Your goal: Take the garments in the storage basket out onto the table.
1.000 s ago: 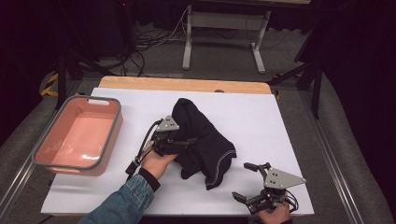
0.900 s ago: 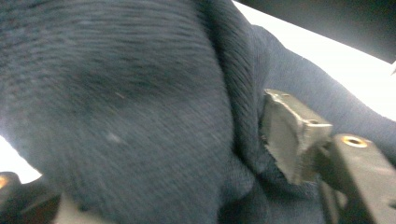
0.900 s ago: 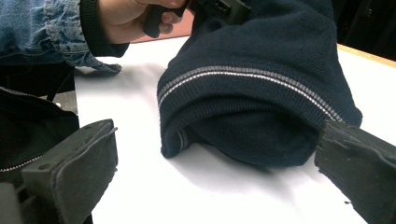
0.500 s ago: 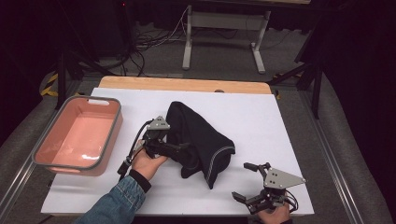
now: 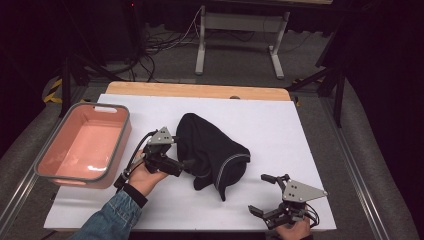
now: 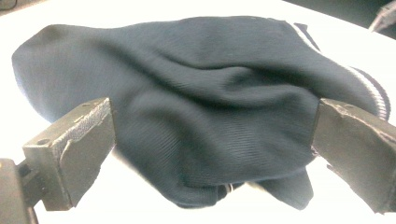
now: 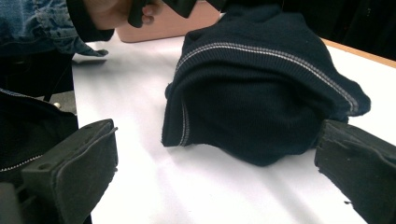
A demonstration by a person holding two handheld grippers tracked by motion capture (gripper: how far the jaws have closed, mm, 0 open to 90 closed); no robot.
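Behind the left claw (image 5: 189, 165), the dark garment's (image 5: 212, 150) edge hides.

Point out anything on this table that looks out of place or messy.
The dark knitted garment with a pale stripe lies crumpled in a heap mid-table rather than flat or folded. The left gripper, whose jaws have just been opening, sits at its edge without pressing it. The pink rectangular tub stands square, nothing spilled.

Crumpled dark knit garment (image 5: 212, 150) with pale stripes, mid-table
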